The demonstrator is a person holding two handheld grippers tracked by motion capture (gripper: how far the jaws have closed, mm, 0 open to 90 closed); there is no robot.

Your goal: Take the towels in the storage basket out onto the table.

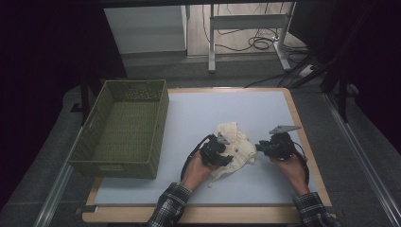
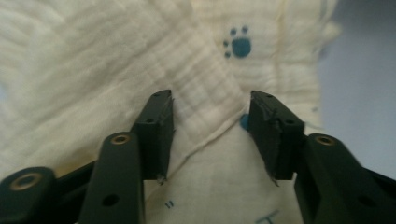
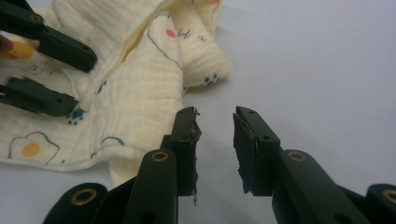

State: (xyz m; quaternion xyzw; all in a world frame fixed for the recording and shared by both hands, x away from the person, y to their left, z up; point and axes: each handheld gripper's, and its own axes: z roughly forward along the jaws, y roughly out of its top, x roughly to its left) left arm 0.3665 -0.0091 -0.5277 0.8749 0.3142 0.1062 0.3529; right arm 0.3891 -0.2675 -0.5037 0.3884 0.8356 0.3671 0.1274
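Cream muslin cloth [image 1: 232, 144] lies crumpled at the picture's lower middle on the bench [image 1: 265, 109]. My left claw [image 1: 216, 150] sits over it, jaws apart astride a fold; my right claw [image 1: 267, 147], also apart, waits just off its right edge

Cloth [image 2: 116, 56] crinkled cream muslin; basket [image 1: 124, 126] woven wicker; table [image 1: 265, 106] matt.
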